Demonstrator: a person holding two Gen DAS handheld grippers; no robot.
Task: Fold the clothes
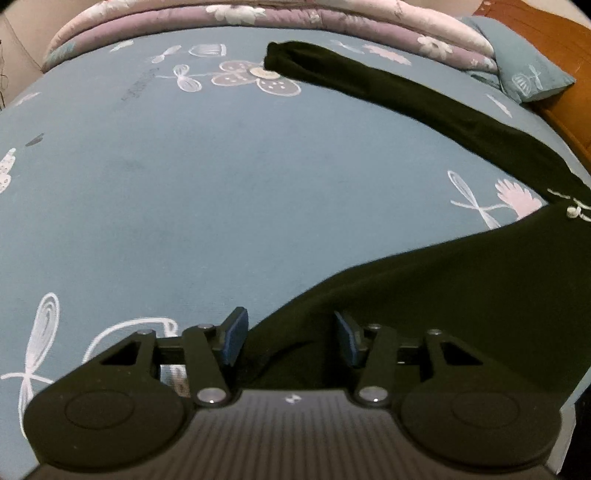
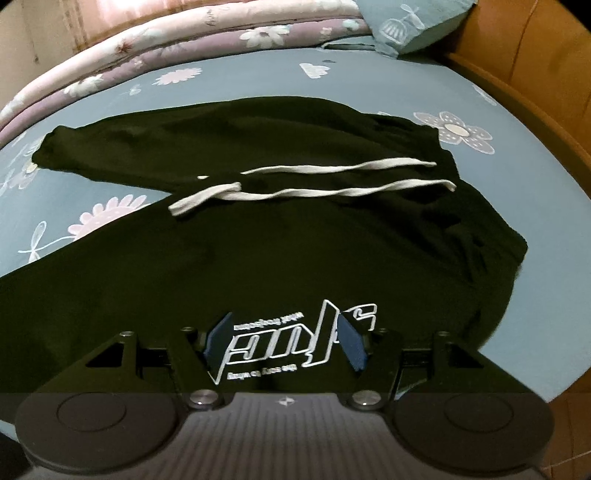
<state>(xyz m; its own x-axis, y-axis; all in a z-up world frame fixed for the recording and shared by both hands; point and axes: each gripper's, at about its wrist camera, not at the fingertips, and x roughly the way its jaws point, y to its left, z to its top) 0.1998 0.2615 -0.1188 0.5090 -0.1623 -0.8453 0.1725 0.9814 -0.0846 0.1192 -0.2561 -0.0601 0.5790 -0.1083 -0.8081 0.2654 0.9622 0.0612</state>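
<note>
My left gripper sits low over the near edge of the black hoodie, its blue pads apart with dark cloth lying between them; I see a gap on both sides of the fabric, so I read it as spread and not yet pinching. The hoodie lies flat on the blue flowered bedsheet, one sleeve running out towards the folded quilt at the far side. Further right, the white drawstrings lie across the chest, and the hood bunches at the right end near the pillow. My right gripper hovers over the white printed logo, jaws spread wide, nothing caught between them.

I judge the folding has barely begun: the garment is spread out, sleeves unfolded, and I am setting up the first grasp. Next, the left pads need to close fully on that edge, the right must find its own hold on the cloth, and then both lift together so the fabric folds over without dragging.
</note>
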